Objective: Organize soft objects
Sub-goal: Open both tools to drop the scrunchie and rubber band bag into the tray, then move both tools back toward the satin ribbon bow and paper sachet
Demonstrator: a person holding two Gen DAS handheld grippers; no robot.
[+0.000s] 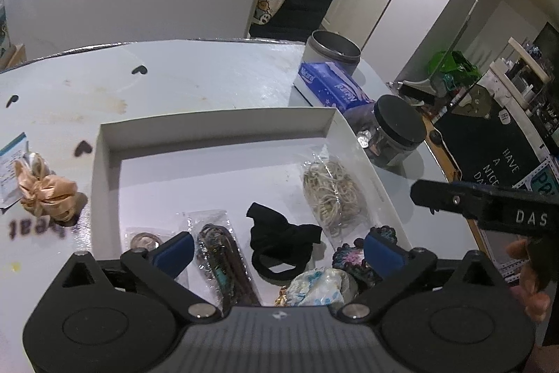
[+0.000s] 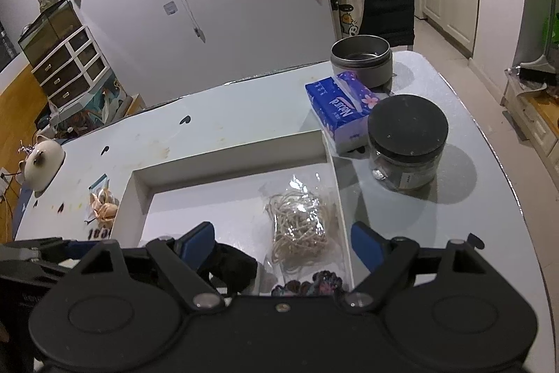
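Soft hair accessories lie in a shallow white box (image 1: 104,170) on the pale tabletop (image 1: 195,83): a black scrunchie (image 1: 283,245) near the middle, a clear bag of beige elastic bands (image 1: 332,194) toward the box's right wall, a bagged brown patterned band (image 1: 223,254) on its left, a dark multicoloured scrunchie (image 1: 353,259) and a pale blue-and-white one (image 1: 318,285) at the near edge. A tan satin scrunchie (image 1: 45,191) sits outside the box, on the tabletop just beside its left wall.

Left tool (image 1: 277,245) hangs above the near part of the box with its blue pads spread wide; the black scrunchie shows between them, but neither pad touches it and nothing is gripped. Right tool (image 2: 281,243) also stands well open and empty, one pad over the black scrunchie (image 2: 232,266), the other over the box's right wall, with the bag of bands (image 2: 300,226) between.

Beyond the box stand a blue tissue pack (image 2: 340,105), a black-lidded jar (image 2: 407,142) and an open metal tin (image 2: 361,58).
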